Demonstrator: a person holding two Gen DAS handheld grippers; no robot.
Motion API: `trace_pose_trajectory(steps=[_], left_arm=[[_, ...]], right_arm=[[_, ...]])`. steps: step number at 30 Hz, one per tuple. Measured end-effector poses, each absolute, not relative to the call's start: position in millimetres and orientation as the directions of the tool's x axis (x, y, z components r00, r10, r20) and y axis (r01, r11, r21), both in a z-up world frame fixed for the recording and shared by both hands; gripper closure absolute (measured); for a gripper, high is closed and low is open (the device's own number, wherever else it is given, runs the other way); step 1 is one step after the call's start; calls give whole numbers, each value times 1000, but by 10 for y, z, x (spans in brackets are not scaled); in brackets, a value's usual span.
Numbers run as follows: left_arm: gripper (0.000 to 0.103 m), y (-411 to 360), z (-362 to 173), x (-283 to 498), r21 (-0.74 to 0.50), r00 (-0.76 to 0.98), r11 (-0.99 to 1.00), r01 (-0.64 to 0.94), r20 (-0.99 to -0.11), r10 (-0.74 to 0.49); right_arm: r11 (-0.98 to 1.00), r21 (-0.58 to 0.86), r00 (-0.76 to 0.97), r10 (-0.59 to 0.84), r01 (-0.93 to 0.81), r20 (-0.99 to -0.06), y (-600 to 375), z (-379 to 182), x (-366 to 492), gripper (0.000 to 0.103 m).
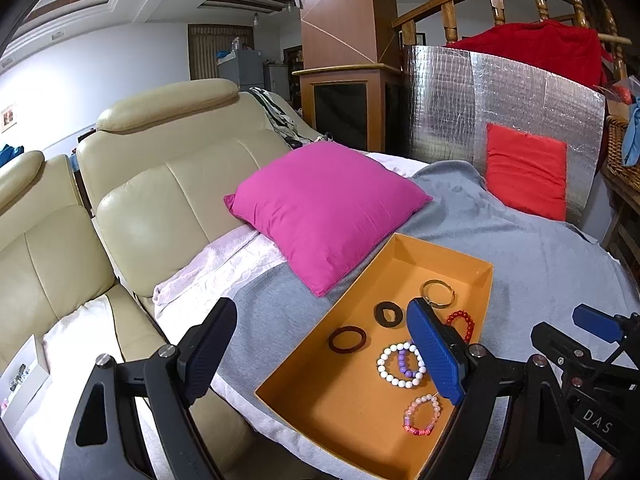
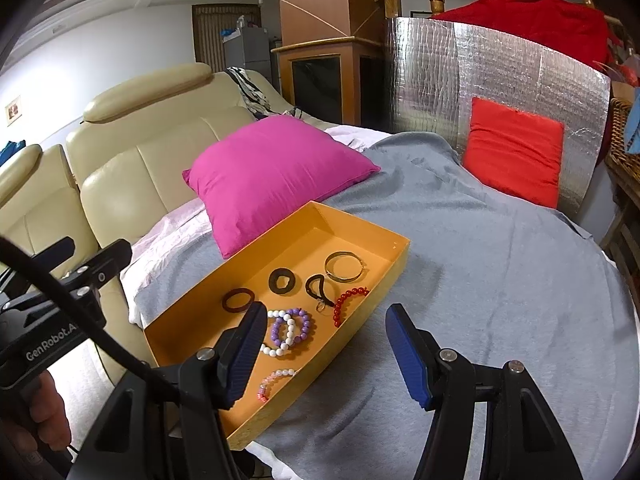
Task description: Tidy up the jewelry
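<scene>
Two grippers with ribbed blue pads frame the lower edge of each view. The left gripper point(image 1: 324, 356) stands wide open with nothing between its jaws, one pad over the grey cloth and the other over the box. The right gripper point(image 2: 326, 354) is likewise spread wide and holds nothing, its left pad over the box's near edge.

Lower centre in both views sits a shallow rectangular orange box point(image 2: 394, 268) of matte card with low upright walls, resting on a soft grey knit blanket point(image 2: 500, 280). All the jewelry lies inside it. A thin gold-toned metal bangle point(image 2: 345, 267) lies toward the far right corner. Beside it are a flat dark ring with an irregular hole point(image 2: 282, 280) and a dark glossy bangle point(image 2: 238, 300). A black cord loop point(image 2: 318, 290) lies between the flat ring and a strand of round red beads point(image 2: 348, 304) along the right wall. Nearer the camera, a white bead bracelet point(image 2: 286, 338) overlaps a purple bead bracelet point(image 2: 298, 322), and a pink-and-white bead bracelet point(image 1: 422, 416) lies closest.

A plump magenta cushion point(image 2: 276, 172) touches the box's far left wall. A red cushion point(image 2: 514, 156) leans on a quilted silver foil panel point(image 2: 480, 80) at upper right. Smooth cream leather seats point(image 1: 160, 184) fill the left.
</scene>
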State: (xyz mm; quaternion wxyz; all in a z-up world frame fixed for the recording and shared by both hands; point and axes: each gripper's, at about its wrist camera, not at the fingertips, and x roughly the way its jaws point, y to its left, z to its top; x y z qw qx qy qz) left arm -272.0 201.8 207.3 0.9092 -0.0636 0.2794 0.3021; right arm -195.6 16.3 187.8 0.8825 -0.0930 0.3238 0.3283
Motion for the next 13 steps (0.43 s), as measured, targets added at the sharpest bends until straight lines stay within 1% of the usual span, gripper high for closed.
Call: trace_pose_trajectory(steps=[5, 9, 11, 13], left_arm=[[16, 1922, 2063, -2615, 75, 660, 814, -577, -545, 518], [16, 1692, 2059, -2422, 96, 680, 838, -536, -539, 497], [16, 1460, 2040, -2213, 88, 719, 879, -469, -540, 438], [16, 1200, 1955, -1944, 75, 742, 917, -391, -565, 362]], right_arm=[[776, 63, 578, 520, -628, -629, 41, 1842, -1862, 37], [806, 76, 607, 499, -586, -619, -280, 1798, -1674, 37], [837, 98, 625, 474, -538, -620, -574, 1731, -1480, 37], [876, 108, 642, 424, -471, -638, -848, 1625, -1269, 37]])
